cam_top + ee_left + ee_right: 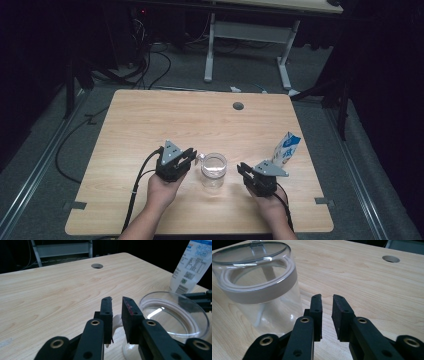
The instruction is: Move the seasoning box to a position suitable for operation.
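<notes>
A clear glass jar (214, 167) with a see-through lid and a white seal ring stands near the table's front edge, between my two grippers. My left gripper (192, 154) is at its left side, jaws a narrow gap apart (117, 307). A white curved tab (117, 322) on the jar (175, 315) shows in that gap; I cannot tell whether the pads touch it. My right gripper (241, 167) is at the jar's right, jaws slightly apart (327, 305) with nothing between them. The jar (257, 282) stands just to their left.
A blue and white carton (286, 149) stands upright behind my right gripper, near the table's right edge, and rises beyond the jar (192, 265). A round cable hole (238, 106) is at the far middle of the wooden table (150, 120).
</notes>
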Tool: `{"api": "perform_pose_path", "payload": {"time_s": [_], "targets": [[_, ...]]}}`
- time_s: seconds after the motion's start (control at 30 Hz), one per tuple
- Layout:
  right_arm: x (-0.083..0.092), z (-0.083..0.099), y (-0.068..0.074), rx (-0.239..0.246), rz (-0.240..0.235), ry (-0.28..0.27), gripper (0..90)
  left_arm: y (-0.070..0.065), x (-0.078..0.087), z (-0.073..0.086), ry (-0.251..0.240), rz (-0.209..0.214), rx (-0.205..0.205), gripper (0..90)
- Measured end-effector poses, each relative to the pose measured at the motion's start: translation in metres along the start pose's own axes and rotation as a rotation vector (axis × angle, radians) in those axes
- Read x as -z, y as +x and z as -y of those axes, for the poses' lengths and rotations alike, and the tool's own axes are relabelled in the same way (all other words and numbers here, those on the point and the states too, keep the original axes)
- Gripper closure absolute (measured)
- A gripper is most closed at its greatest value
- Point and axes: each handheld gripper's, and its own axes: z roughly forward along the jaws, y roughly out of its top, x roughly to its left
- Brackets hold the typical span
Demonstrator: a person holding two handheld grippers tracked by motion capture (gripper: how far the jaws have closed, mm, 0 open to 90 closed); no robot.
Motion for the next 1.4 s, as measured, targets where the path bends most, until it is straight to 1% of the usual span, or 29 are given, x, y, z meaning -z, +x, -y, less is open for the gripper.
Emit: {"api": "perform_pose_path", "payload": {"time_s": [0.03,0.1,0.17,0.23,0.37,0.43,0.47,0.53,0.57,0.7,0.83,0.93,1.13,1.23,1.4], "targets": [[0.0,0.0,0.0,-0.002,-0.001,0.002,78.3,0.0,-0.001,0.0,-0.001,0.001,0.003,81.6],[0.0,0.0,0.001,-0.001,-0.003,0.004,78.0,0.0,-0.003,-0.002,0.006,0.01,0.009,82.3],[-0.001,-0.001,0.002,0.007,-0.01,0.008,77.9,-0.002,-0.006,-0.004,0.016,0.019,0.001,84.4],[-0.001,-0.002,0.004,0.006,-0.015,0.012,78.0,-0.006,-0.008,-0.006,0.018,0.017,-0.01,86.0],[-0.001,-0.005,0.007,0.011,-0.022,0.008,78.4,-0.011,-0.013,-0.007,0.015,0.006,-0.022,89.9],[-0.001,-0.005,0.007,0.012,-0.025,0.007,78.6,-0.013,-0.015,-0.007,0.015,0.003,-0.027,90.0],[-0.001,-0.006,0.008,0.01,-0.025,0.009,79.1,-0.014,-0.016,-0.007,0.018,-0.007,-0.036,90.0],[0.0,-0.007,0.008,0.011,-0.034,0.005,80.4,-0.015,-0.017,-0.006,0.024,-0.014,-0.046,90.0],[0.0,-0.007,0.008,0.015,-0.034,0.004,80.9,-0.015,-0.018,-0.005,0.024,-0.013,-0.048,90.0],[0.0,-0.008,0.01,0.015,-0.037,-0.002,84.3,-0.016,-0.018,-0.004,0.022,-0.029,-0.065,90.0],[0.001,-0.009,0.012,0.026,-0.028,-0.004,87.4,-0.017,-0.018,-0.003,0.015,-0.037,-0.065,90.0],[0.002,-0.01,0.014,0.032,-0.032,-0.006,89.2,-0.015,-0.018,-0.001,0.008,-0.046,-0.061,90.0],[0.001,-0.01,0.015,0.032,-0.039,-0.007,89.2,-0.012,-0.017,0.0,0.006,-0.039,-0.05,90.0],[0.001,-0.01,0.015,0.03,-0.039,-0.009,89.0,-0.013,-0.017,0.0,-0.001,-0.037,-0.055,90.0],[0.002,-0.01,0.015,0.031,-0.04,-0.01,88.8,-0.013,-0.017,0.0,-0.002,-0.027,-0.046,90.0]]}}
